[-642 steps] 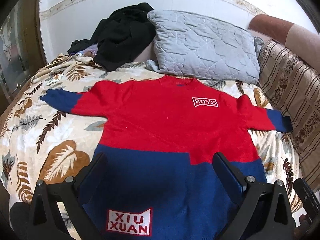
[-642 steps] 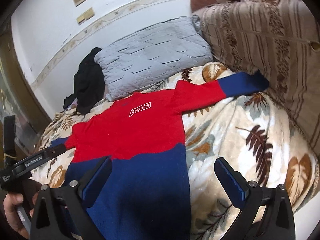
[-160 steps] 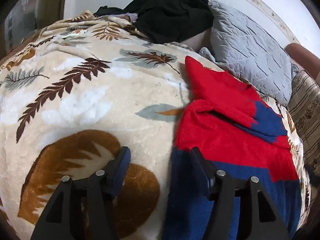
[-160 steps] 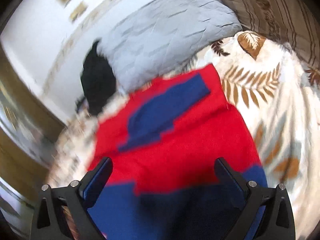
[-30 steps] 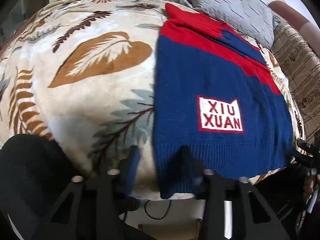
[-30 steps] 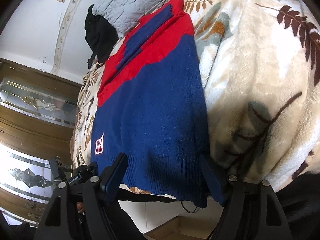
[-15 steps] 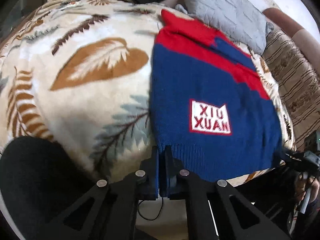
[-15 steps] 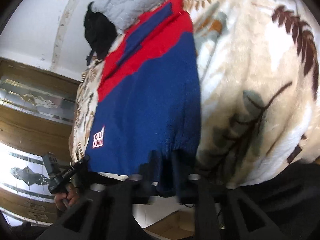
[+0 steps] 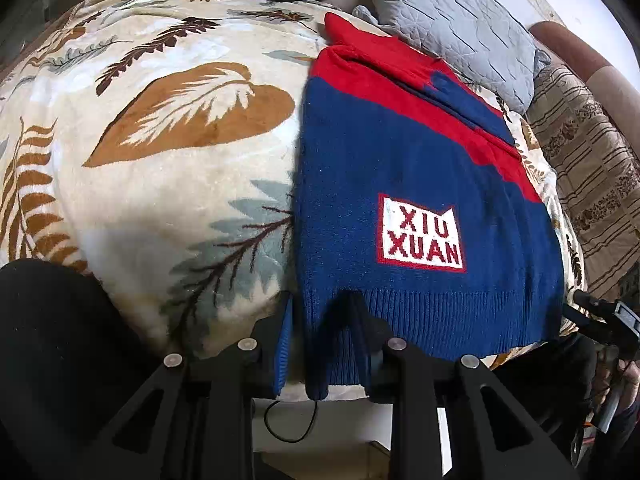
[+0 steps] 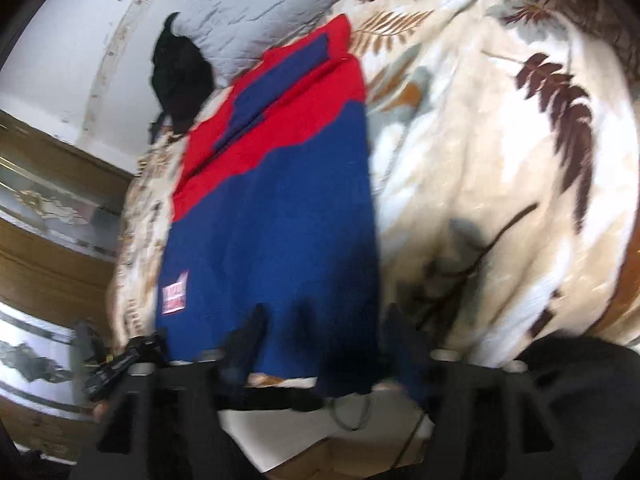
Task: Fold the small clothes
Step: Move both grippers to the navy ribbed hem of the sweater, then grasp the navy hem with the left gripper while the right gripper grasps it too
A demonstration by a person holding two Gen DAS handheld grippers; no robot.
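Sweater [image 9: 404, 168]: sleeves folded in, lying lengthwise on the bed [image 9: 160, 152], hem overhanging the near edge.
Left claw [image 9: 320, 344]: jaws opening, left hem corner between them.
Right claw [image 10: 324, 344]: blurred, jaws opening around the right hem corner.
Advice: pinch both corners evenly, lift together, carry hem toward collar.

A bed fills the view, covered by a cream blanket [image 9: 168, 184] printed with brown and grey leaves. A grey quilted pillow [image 9: 452, 28] leans at its head beside a black heap of cloth [image 10: 180, 76]. A striped brown cover [image 9: 592, 184] lies along one side. The wall [image 10: 72, 52] is white with a patterned border; beside it stands what may be a wooden door with glass [image 10: 44, 208]
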